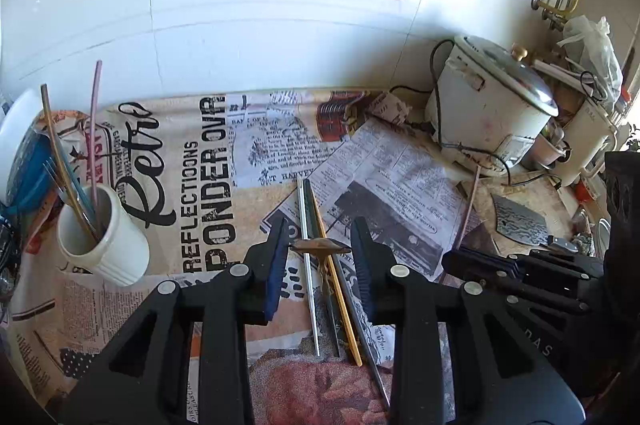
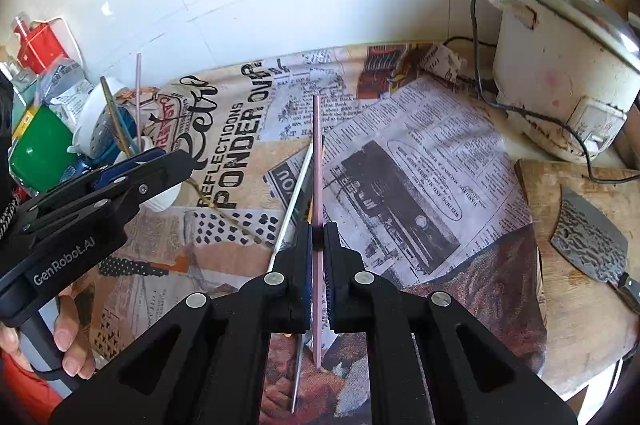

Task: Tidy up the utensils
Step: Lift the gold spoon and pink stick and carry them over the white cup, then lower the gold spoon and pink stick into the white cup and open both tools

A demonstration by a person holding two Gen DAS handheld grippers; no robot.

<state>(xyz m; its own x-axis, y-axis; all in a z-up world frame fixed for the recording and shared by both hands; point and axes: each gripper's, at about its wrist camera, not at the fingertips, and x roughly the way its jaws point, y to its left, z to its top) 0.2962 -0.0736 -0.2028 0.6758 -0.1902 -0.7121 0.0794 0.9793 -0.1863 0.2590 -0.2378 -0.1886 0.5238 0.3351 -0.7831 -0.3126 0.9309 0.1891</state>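
Note:
My left gripper [image 1: 320, 225] is shut on the flat head of a gold utensil [image 1: 320, 246], whose thin handle hangs down over the table; the same utensil [image 2: 232, 217] trails from that gripper [image 2: 180, 161] in the right wrist view. My right gripper [image 2: 319, 225] is shut on a pink chopstick [image 2: 317, 153] that points away along its fingers, lifted off the table. Several loose chopsticks [image 1: 308, 265], white, dark green, yellow and grey, lie side by side on the newspaper-print cloth. A white ribbed cup [image 1: 102, 245] at the left holds a pink chopstick, a gold one and forks.
A white rice cooker [image 1: 492, 113] with its cord stands at the right. In front of it a cleaver [image 1: 520, 221] lies on a wooden board [image 2: 580, 285]. Bags, a green cup [image 2: 40, 149] and bottles crowd the left edge. A hand [image 2: 68, 341] grips the left tool.

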